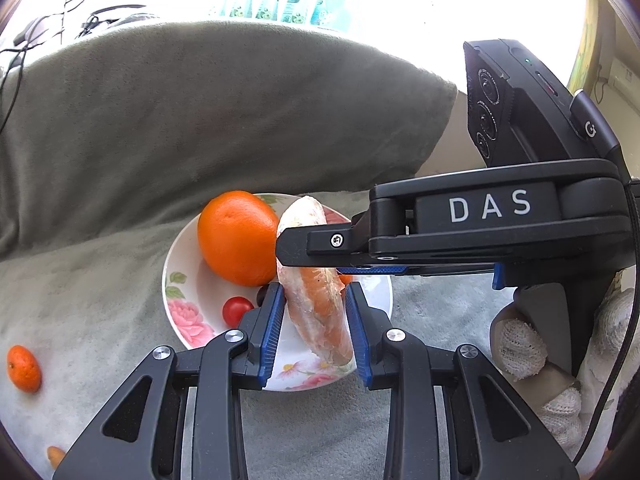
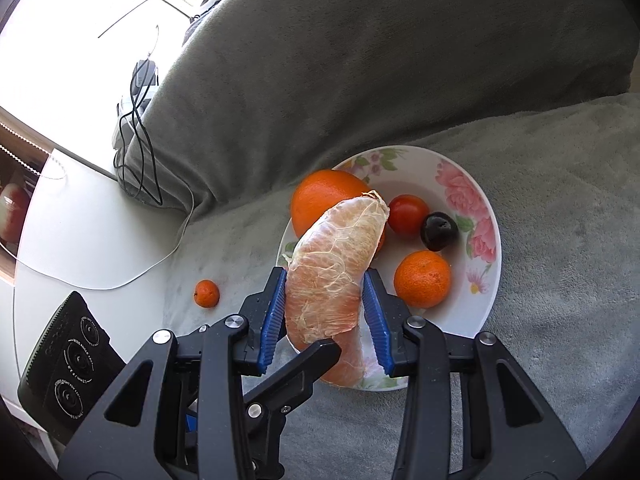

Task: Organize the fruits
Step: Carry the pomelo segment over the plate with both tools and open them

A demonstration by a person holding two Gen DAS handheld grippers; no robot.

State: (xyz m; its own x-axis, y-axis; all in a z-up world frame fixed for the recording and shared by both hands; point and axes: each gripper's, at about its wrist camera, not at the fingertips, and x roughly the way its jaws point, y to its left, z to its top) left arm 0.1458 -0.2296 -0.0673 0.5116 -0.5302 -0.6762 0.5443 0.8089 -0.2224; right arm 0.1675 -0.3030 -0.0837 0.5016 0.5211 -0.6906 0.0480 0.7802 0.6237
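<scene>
A peeled pink citrus segment [image 1: 320,312] [image 2: 324,280] hangs tilted just above a white floral plate [image 1: 172,264] [image 2: 492,240]. My left gripper [image 1: 316,320] is shut on its lower part, blue pads on both sides. My right gripper [image 2: 326,312] is shut on the same segment; in the left wrist view its black finger [image 1: 312,240] crosses the segment from the right. On the plate lie a large orange [image 1: 236,236] [image 2: 320,196], a cherry tomato [image 1: 236,310] [image 2: 408,214], a dark plum [image 2: 438,230] and a mandarin [image 2: 422,278].
A small mandarin [image 1: 24,368] [image 2: 207,293] lies on the grey blanket [image 2: 560,280] left of the plate. A big grey cushion [image 1: 200,112] rises behind. A white-gloved hand [image 1: 520,348] holds the right gripper. Cables [image 2: 140,120] trail over a white tabletop [image 2: 80,220] at the left.
</scene>
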